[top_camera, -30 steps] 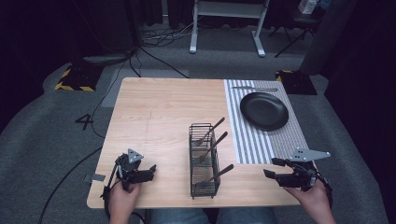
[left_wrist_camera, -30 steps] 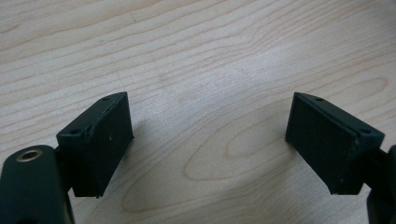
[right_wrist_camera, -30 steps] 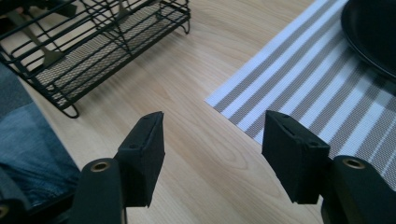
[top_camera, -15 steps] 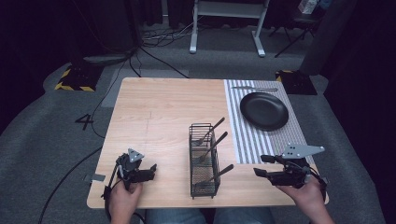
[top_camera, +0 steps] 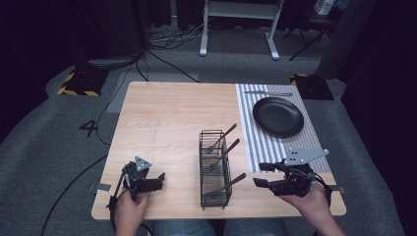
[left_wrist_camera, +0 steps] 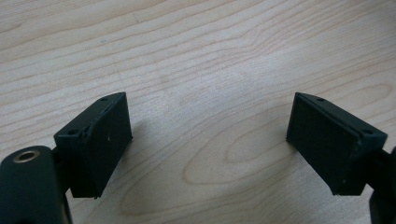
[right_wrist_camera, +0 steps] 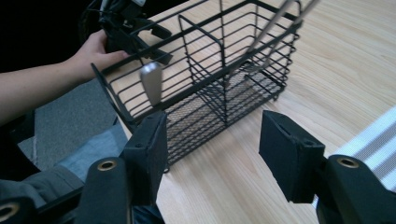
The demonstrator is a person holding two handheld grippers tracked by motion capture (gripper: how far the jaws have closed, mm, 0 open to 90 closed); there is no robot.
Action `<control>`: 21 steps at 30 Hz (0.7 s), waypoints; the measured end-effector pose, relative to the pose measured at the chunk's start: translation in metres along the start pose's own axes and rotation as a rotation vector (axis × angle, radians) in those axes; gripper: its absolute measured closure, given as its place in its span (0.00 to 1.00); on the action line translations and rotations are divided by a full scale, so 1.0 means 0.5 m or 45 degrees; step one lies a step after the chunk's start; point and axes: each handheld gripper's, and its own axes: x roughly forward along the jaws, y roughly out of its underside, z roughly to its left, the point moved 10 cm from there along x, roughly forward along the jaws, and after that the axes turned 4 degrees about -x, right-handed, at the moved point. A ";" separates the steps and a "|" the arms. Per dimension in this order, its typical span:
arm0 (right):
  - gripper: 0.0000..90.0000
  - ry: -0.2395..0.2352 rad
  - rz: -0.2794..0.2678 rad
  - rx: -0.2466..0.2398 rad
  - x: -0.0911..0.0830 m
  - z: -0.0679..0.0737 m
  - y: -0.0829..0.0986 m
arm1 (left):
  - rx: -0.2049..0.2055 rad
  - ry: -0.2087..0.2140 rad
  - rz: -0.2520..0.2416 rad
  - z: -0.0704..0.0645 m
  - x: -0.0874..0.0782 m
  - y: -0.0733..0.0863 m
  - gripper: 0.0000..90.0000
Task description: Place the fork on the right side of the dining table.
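A black wire basket (top_camera: 215,167) stands at the table's front middle, with three metal utensils leaning in its compartments. The nearest utensil handle (top_camera: 235,181) sticks out to the right. My right gripper (top_camera: 258,174) hovers open just right of the basket, its jaws pointing at it and nothing between them. In the right gripper view the basket (right_wrist_camera: 210,79) lies straight ahead, with that handle (right_wrist_camera: 152,81) above my left jaw. My left gripper (top_camera: 158,181) rests open at the front left. In its own view the left gripper (left_wrist_camera: 208,140) frames bare wood.
A black plate (top_camera: 278,116) sits on a striped mat (top_camera: 255,142) at the right, and a metal utensil (top_camera: 268,93) lies at the mat's far edge. The wooden table (top_camera: 172,118) is bare on its left half. A white stand (top_camera: 236,24) is on the floor beyond.
My right gripper has moved left, from the table's front right corner toward the basket. The left gripper has stayed put.
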 end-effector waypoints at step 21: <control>0.56 -0.151 0.010 -0.022 0.054 0.054 -0.030 | 0.000 0.000 0.000 0.000 0.000 0.000 0.16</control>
